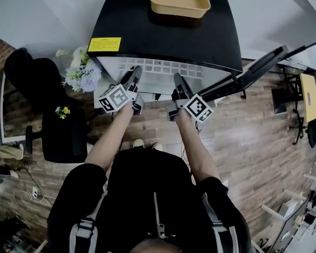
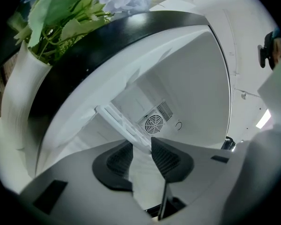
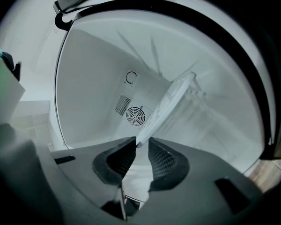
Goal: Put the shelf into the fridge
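Note:
The white wire shelf [image 1: 159, 71] lies flat, half inside the open mouth of the black-topped fridge [image 1: 163, 33]. My left gripper [image 1: 134, 79] grips its near left edge and my right gripper [image 1: 177, 84] its near right edge. In the left gripper view the shelf [image 2: 122, 121] runs edge-on between the dark pads [image 2: 166, 159] of the left gripper [image 2: 141, 158] toward the back wall fan [image 2: 154, 123]. In the right gripper view the shelf [image 3: 171, 100] passes between the jaws of the right gripper [image 3: 141, 156], with the fan [image 3: 136, 116] behind.
A tan tray [image 1: 179, 0] sits on the fridge top. The fridge door [image 1: 258, 67] stands open to the right. White and blue flowers in a vase [image 1: 79, 70] stand left of the fridge, close to the left gripper. A black chair [image 1: 63, 133] stands at the left.

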{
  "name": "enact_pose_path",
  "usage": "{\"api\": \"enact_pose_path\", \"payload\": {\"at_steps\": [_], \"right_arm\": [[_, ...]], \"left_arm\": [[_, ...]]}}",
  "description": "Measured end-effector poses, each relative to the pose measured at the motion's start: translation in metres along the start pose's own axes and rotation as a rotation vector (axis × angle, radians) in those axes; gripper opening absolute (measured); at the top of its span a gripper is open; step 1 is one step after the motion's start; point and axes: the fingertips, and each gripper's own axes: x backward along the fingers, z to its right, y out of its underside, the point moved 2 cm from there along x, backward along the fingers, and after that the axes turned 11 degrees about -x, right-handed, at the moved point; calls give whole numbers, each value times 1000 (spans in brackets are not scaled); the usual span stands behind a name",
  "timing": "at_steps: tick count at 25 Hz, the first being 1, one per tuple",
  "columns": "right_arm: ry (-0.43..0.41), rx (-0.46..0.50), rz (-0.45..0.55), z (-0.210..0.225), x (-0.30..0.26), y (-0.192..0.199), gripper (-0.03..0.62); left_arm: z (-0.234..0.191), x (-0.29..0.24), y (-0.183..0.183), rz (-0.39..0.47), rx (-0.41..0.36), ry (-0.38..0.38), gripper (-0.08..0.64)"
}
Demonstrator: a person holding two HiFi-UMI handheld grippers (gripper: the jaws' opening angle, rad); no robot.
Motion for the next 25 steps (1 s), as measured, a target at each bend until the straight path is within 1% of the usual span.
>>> {"api": "enact_pose_path", "payload": {"at_steps": [3, 5, 8, 10, 11, 12, 14, 17, 19, 22, 25], "right_arm": [[0, 38, -15, -3, 2, -1, 81], [0, 74, -27, -4, 7, 2, 84], [11, 158, -64, -4, 17, 11, 83], [33, 240, -88, -1, 25, 17, 77], [45, 280, -96, 0, 30, 20, 59], [57, 317, -104, 3, 35, 24, 44], [81, 382, -116, 10, 45, 29, 39], [107, 485, -122, 9, 58, 32, 9], [109, 550, -122, 3, 65, 34, 8], [119, 626, -105, -9, 75, 34, 8], [122, 673, -102, -10, 85, 38, 8]], "left_arm": [[3, 4, 0, -11, -22, 13, 135], [5, 12, 3, -23, -63, 12, 140], [3, 29, 13, -59, -152, -3, 132], [-1, 41, 21, -93, -230, -28, 90], [-3, 48, 23, -107, -270, -42, 63], [-4, 54, 25, -120, -310, -56, 55], [-6, 67, 27, -146, -384, -79, 48], [-6, 82, 27, -179, -484, -108, 40], [-5, 93, 24, -186, -522, -116, 38], [1, 108, 19, -191, -554, -113, 34], [12, 121, 13, -194, -630, -107, 32]]}}
